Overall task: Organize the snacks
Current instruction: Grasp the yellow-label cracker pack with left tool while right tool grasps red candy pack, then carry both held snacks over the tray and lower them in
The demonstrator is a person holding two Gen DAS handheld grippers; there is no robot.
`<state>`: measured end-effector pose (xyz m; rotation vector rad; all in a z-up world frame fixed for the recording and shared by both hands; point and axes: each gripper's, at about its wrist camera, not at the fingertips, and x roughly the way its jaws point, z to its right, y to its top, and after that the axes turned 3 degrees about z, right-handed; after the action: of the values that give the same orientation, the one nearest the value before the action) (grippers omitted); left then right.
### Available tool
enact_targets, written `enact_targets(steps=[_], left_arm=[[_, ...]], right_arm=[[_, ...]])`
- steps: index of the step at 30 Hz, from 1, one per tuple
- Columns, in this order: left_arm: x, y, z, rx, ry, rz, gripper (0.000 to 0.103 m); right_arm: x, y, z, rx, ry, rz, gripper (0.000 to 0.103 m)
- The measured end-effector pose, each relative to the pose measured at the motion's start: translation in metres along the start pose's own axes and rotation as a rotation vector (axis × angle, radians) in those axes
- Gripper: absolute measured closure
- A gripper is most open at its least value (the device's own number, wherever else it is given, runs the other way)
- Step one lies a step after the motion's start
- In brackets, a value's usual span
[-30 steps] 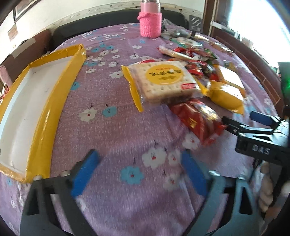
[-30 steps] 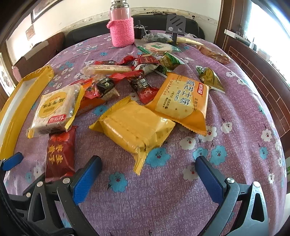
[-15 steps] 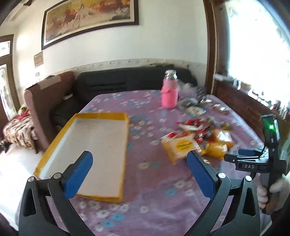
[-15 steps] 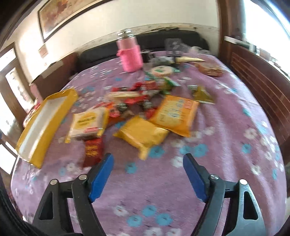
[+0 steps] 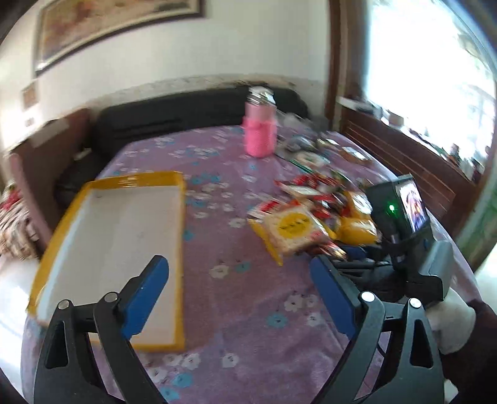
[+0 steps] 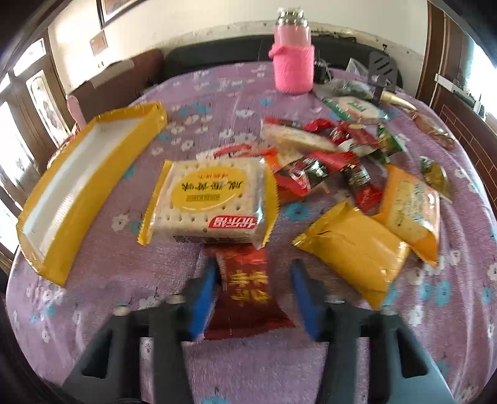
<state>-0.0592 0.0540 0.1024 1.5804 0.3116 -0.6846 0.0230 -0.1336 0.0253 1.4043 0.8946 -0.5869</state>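
Right wrist view: dark red foil snack packet with gold characters [image 6: 248,292] between closing blue pads; near end hidden behind gripper frame; pad contact uncertain, motion-blurred. Left wrist view: same packet mostly hidden behind clear-wrapped cracker pack with yellow oval label [image 5: 292,228]. Small red wrappers heap [image 5: 313,186] blurred, print unreadable. Framed wall painting [image 5: 108,28] cut by top edge.

Purple flowered tablecloth [image 6: 217,93], yellow tray [image 6: 102,174] white inside, pink knitted bottle sleeve [image 6: 292,70]
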Motion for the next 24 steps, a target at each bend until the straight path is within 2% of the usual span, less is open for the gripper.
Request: enact_targets(steps=[4,10,15,18,21,23,24], left_arm=[[0.031,0.016,0.022,0.143,-0.056,-0.041,0.010],[0.086,0.044,0.047,0.282,-0.148,-0.080,0.009],[0.143,0.070,0.042,0.246,-0.194,-0.141,0.010],[0.173,0.068,0.040,0.222,-0.212,-0.234,0.010],[0.173,0.055,0.045,0.231,-0.303,-0.304,0.010],[0.161,0.046,0.048,0.232,-0.359,-0.316,0.013],[0.152,0.040,0.051,0.238,-0.392,-0.324,0.018]], right_arm=[[-0.006,-0.007,0.005,0.013,0.018,0.000,0.069],[-0.033,-0.039,0.027,0.035,0.068,-0.011,0.069],[-0.040,-0.049,0.047,0.085,0.135,0.005,0.069],[-0.040,-0.047,0.051,0.102,0.159,0.010,0.069],[-0.039,-0.047,0.049,0.093,0.157,0.017,0.068],[-0.040,-0.049,0.049,0.097,0.164,0.019,0.068],[-0.041,-0.049,0.051,0.102,0.170,0.017,0.068]])
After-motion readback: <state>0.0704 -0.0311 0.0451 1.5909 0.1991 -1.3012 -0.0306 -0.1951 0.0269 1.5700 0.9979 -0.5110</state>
